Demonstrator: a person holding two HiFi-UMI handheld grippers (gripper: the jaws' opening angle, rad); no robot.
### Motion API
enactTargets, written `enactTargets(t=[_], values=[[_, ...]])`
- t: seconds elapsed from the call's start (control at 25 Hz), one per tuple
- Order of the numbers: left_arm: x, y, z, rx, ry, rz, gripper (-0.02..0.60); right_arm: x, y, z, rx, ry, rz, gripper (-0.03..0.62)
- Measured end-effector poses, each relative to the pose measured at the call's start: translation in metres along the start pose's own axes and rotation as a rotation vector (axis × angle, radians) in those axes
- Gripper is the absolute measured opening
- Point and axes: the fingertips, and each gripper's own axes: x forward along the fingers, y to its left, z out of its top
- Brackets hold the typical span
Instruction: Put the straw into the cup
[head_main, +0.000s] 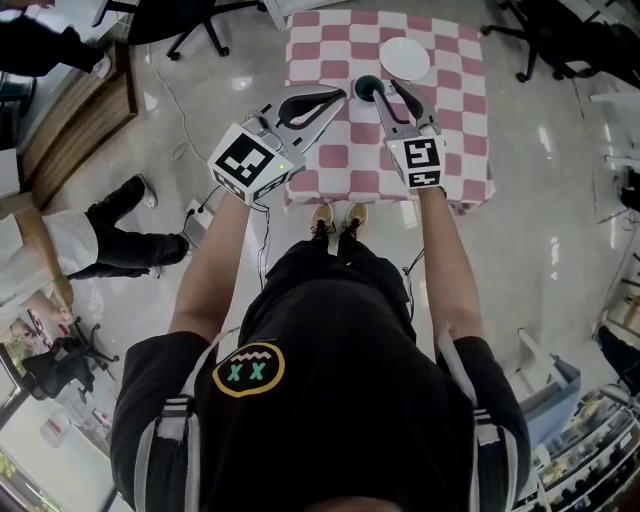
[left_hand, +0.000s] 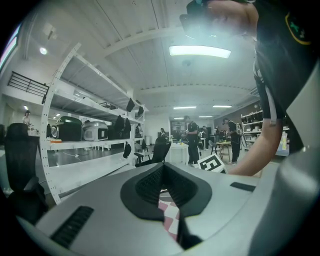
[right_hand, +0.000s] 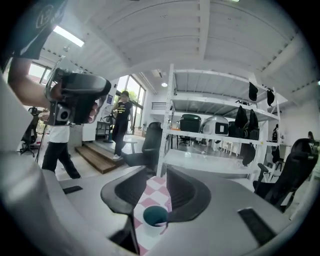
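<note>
Jaws of the right gripper (right_hand: 159, 172) stand slightly apart, holding nothing, just above the teal-lined cup (right_hand: 155, 218), probably to steady it, while the left gripper's (left_hand: 162, 167) jaws meet at their tips beside it, and no straw shows.

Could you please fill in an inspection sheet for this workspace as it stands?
Surface: small table under a pink-and-white checked cloth.
Job's things: cup with a dark green inside, upright near the far edge; straw: nothing seen.
Clutter: one white plate, to the right of the cup and farther back.
Grippers: left gripper has its jaws together with nothing between them; right gripper has its jaws apart, and the cup shows through the gap.
Cables: a thin cable runs across the floor left of the table.
Surroundings: office chair, a person standing at the left, white shelving.
</note>
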Motion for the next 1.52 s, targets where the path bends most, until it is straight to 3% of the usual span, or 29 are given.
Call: enactTargets(t=[0.56, 0.72, 0.88, 1.52], values=[[-0.018, -0.021, 0.011, 0.006, -0.027, -0.037, 0.015, -0.075, 0.049, 0.095, -0.125, -0.198, 0.109, 0.137], [-0.024, -0.028, 0.015, 0.01, -0.031, -0.046, 0.015, -0.093, 0.065, 0.114, -0.128, -0.253, 0.129, 0.073], [-0.03, -0.035, 0.018, 0.004, -0.033, -0.055, 0.015, -0.104, 0.075, 0.12, -0.13, -0.251, 0.142, 0.022], [-0.039, -0.048, 0.019, 0.02, -0.023, -0.073, 0.014, -0.111, 0.088, 0.116, -0.129, -0.202, 0.156, 0.02]])
